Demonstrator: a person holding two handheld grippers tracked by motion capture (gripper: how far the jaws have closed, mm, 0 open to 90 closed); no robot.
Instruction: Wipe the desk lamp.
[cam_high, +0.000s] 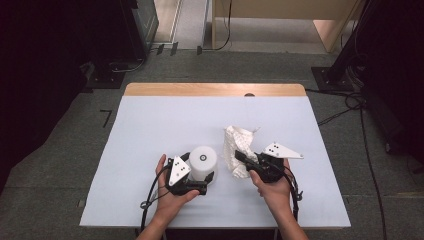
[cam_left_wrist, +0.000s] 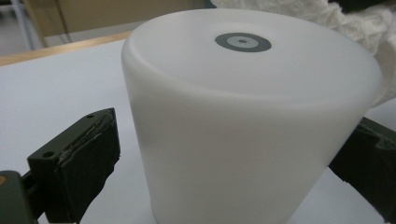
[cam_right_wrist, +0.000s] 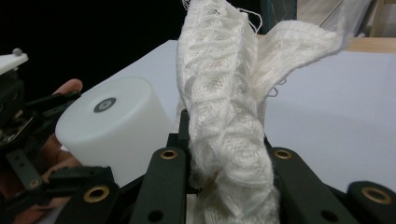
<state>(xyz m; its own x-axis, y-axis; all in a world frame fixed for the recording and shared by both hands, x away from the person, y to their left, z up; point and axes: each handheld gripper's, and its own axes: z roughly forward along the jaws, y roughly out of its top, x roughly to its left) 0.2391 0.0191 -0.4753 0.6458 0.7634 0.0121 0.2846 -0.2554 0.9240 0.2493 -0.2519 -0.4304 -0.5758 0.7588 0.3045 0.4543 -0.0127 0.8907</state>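
While the left gripper (cam_high: 206, 176) brackets the white cup (cam_high: 203, 162) near the table's (cam_high: 150, 130) front edge, jaws apart and not yet squeezing, probably to steady it, the right gripper (cam_high: 240, 156) pinches the cloth (cam_high: 237, 145) upright beside it, likely for wiping.

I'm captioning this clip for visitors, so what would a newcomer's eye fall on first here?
First, the frosted white plastic cylinder with a grey ring on top, standing near the front of the pale table, with the left gripper jaws on either side of it. Beside it, the right gripper is shut on a crumpled white knitted cloth that rises off the table.
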